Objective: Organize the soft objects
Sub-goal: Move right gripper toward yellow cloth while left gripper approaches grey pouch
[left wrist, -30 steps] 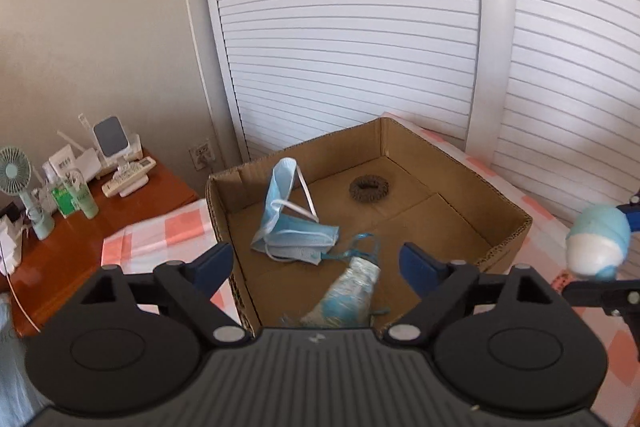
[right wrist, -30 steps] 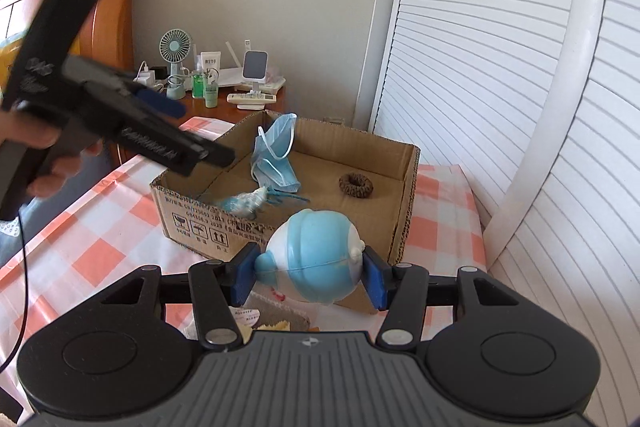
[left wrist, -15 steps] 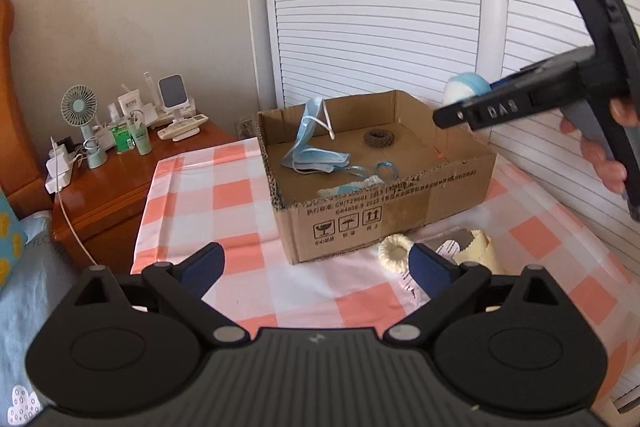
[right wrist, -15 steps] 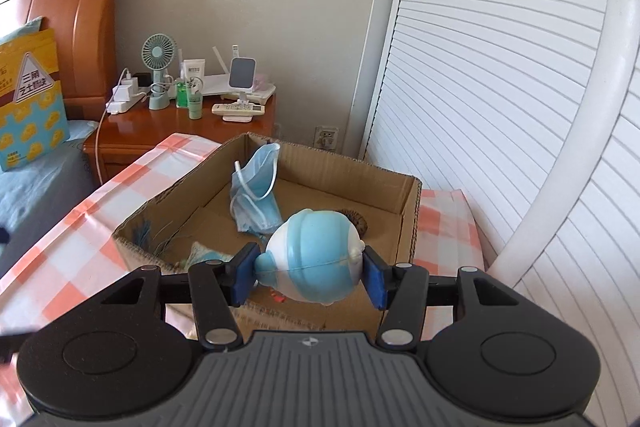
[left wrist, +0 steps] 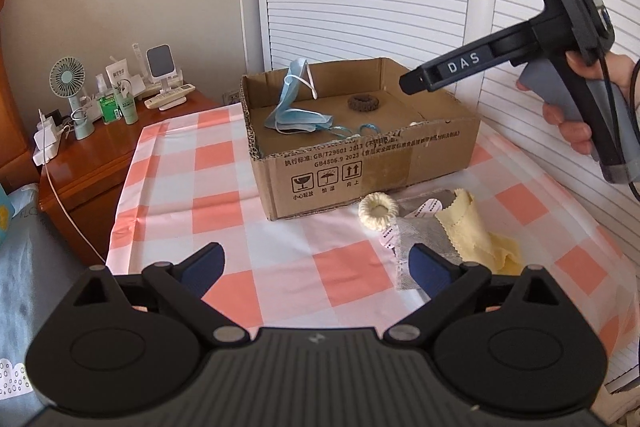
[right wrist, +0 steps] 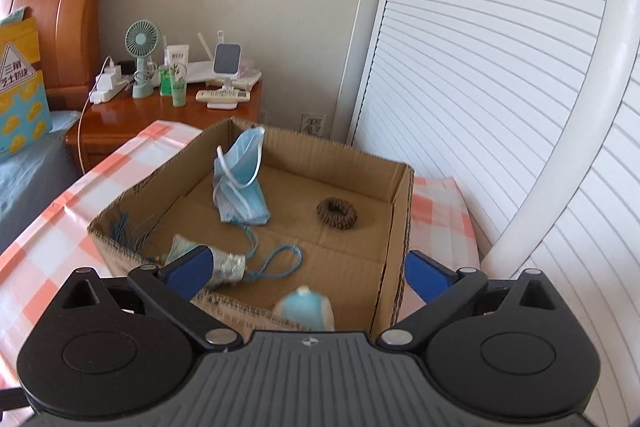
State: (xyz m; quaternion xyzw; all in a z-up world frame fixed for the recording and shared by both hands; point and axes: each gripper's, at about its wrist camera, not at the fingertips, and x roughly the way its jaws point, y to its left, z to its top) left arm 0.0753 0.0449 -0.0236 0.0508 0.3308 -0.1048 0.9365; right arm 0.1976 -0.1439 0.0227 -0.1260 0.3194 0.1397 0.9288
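Gaping right gripper [right wrist: 307,271], toy [right wrist: 306,311] loose.

**Two wrist cams, one box**

Left wrist cam sat back over the checked tablecloth [left wrist: 288,279], angled down, cardboard box [left wrist: 360,163] at 12 o'clock, mid-range; right gripper [left wrist: 416,85] entered at 2 o'clock. Right wrist cam hung close above the box's near wall, looking down inside. Both views shared box, face mask [right wrist: 240,187], brown ring [right wrist: 337,213], nightstand [right wrist: 168,111] at 10 o'clock, shutters.
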